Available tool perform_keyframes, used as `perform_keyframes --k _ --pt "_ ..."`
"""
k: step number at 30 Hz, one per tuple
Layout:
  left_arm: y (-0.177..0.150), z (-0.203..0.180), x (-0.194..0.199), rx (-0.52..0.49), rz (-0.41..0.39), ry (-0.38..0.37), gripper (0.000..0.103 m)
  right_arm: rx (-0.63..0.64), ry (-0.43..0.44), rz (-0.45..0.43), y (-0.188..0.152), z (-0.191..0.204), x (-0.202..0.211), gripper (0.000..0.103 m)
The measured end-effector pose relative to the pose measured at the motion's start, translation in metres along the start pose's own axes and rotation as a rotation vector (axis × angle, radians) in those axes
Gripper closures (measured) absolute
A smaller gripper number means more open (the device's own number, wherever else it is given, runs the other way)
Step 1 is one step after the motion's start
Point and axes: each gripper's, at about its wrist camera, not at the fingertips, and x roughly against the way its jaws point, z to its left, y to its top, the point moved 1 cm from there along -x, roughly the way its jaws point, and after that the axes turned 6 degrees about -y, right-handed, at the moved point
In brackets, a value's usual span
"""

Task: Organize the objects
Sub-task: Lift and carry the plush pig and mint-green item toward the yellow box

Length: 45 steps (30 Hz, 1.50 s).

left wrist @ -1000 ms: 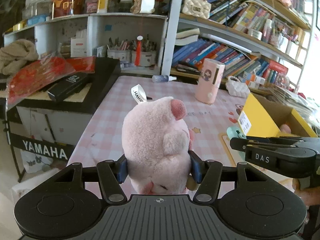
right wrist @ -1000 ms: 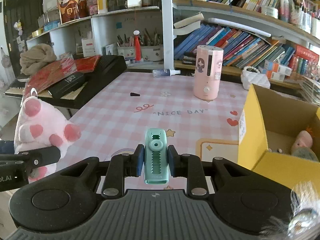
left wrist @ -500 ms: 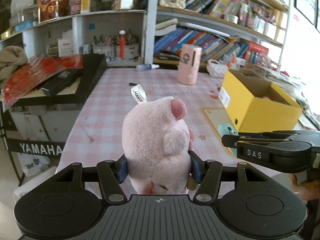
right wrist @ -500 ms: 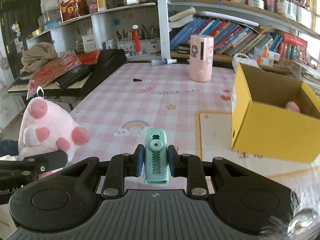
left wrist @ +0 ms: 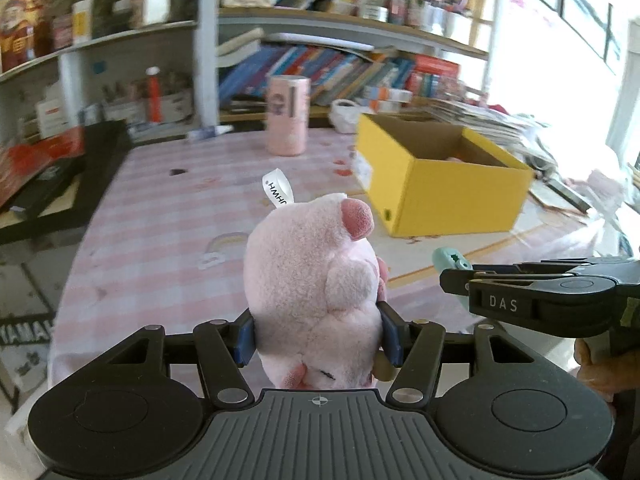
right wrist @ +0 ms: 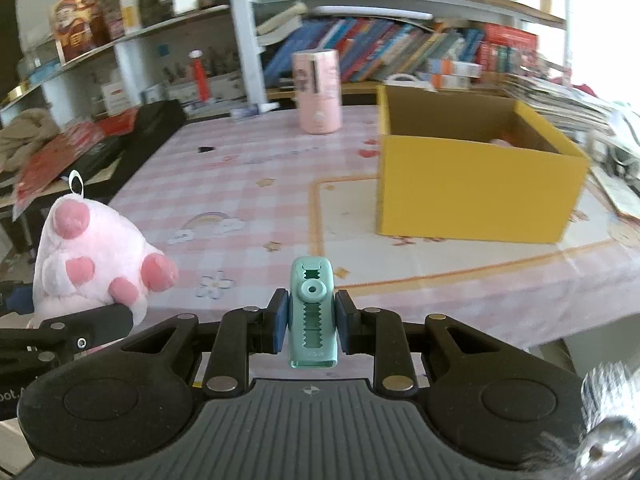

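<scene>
Both hand-held grippers are loaded — our left hand-held gripper (left wrist: pixel 318 338) pinches the pink plush toy (left wrist: pixel 314 292), our right hand-held gripper (right wrist: pixel 308 322) clamps the mint clip (right wrist: pixel 312 312). We carry both above the yellow box (right wrist: pixel 476 196), clearing its near wall before releasing — plush first.

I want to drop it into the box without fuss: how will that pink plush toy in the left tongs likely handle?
The pink plush toy looks soft: the left tongs pinch its fuzzy body inward, so it probably squashes. It sits upright when held, so it is likely light. Dropped into the yellow box, it should land harmlessly.
</scene>
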Motion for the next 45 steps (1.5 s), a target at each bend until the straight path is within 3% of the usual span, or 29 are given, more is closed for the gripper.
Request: perform_keyframes --k 18,33,45 --pt "0.025 -0.074 -0.052 -0.150 0.040 -0.191 0.045 -0.160 -0.196 0.022 -0.013 -0.093 0.014 0.080" --pt "0.059 -0.109 -0.087 -0.168 -0.013 -0.207 0.045 -0.194 -0.223 0.034 0.012 -0.153 -0.010 0.080" --pt "0.121 -0.129 -0.119 -0.160 -0.169 -0.178 0.045 -0.106 -0.203 -0.157 0.076 -0.189 -0.028 0.080"
